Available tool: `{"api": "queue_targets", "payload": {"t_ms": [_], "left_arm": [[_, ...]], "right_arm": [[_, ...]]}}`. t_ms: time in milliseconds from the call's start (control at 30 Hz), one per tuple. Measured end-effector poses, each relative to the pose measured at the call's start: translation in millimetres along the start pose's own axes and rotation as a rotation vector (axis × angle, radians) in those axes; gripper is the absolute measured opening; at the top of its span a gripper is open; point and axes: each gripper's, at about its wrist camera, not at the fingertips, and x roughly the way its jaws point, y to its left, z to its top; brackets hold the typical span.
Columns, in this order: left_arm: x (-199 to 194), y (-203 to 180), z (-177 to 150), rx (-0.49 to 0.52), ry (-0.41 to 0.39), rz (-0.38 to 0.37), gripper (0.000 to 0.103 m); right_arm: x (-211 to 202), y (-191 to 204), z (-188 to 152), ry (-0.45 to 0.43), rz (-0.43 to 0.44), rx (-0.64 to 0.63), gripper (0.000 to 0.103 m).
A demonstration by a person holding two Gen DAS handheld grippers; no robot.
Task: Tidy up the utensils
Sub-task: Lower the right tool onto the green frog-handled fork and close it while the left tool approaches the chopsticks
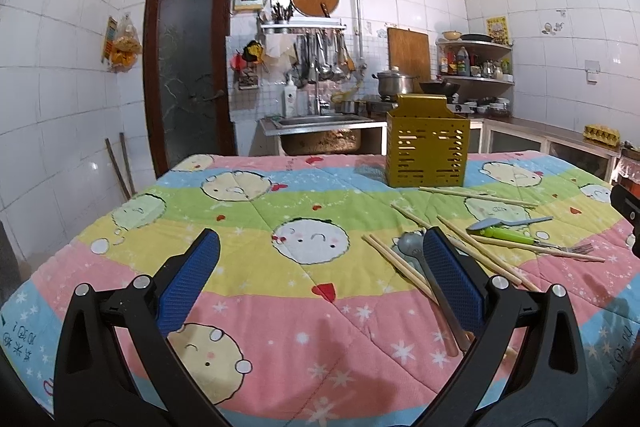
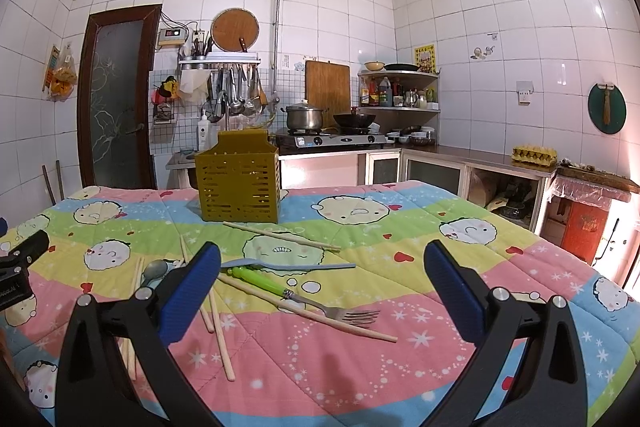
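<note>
A gold slotted utensil holder (image 1: 427, 147) stands upright at the far side of the quilt-covered table (image 1: 256, 291); it also shows in the right wrist view (image 2: 239, 181). In front of it lie several wooden chopsticks (image 2: 280, 235), a blue spoon (image 2: 288, 264), a green-handled fork (image 2: 304, 297) and a grey metal spoon (image 2: 154, 271). In the left wrist view the metal spoon (image 1: 412, 247), blue spoon (image 1: 508, 223) and fork (image 1: 532, 241) lie right of centre. My left gripper (image 1: 320, 287) is open and empty, left of the utensils. My right gripper (image 2: 320, 291) is open and empty, above the fork.
Behind the table are a sink (image 1: 320, 123), a stove with a pot (image 2: 304, 119) and wok, hanging ladles, and a counter with an egg tray (image 2: 534, 154). A dark door (image 1: 186, 75) is at the back left. The left gripper's body (image 2: 20, 267) shows at the left edge.
</note>
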Motion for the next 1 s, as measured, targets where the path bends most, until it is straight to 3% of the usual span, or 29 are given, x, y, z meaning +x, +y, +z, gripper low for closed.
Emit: {"api": "queue_targets", "payload": {"t_ms": [433, 667, 867, 1000], "left_arm": [[4, -4, 0, 0.027, 0.038, 0.019, 0.098], [30, -1, 3, 0.008, 0.178, -0.018, 0.098], [53, -8, 9, 0.029, 0.265, -0.026, 0.098], [77, -10, 15, 0.026, 0.323, -0.038, 0.098]], "right_arm": [[10, -4, -3, 0.040, 0.034, 0.045, 0.099], [28, -3, -4, 0.120, 0.099, 0.042, 0.099], [46, 7, 2, 0.142, 0.055, -0.059, 0.099], [73, 9, 6, 0.213, 0.061, -0.090, 0.099]]}}
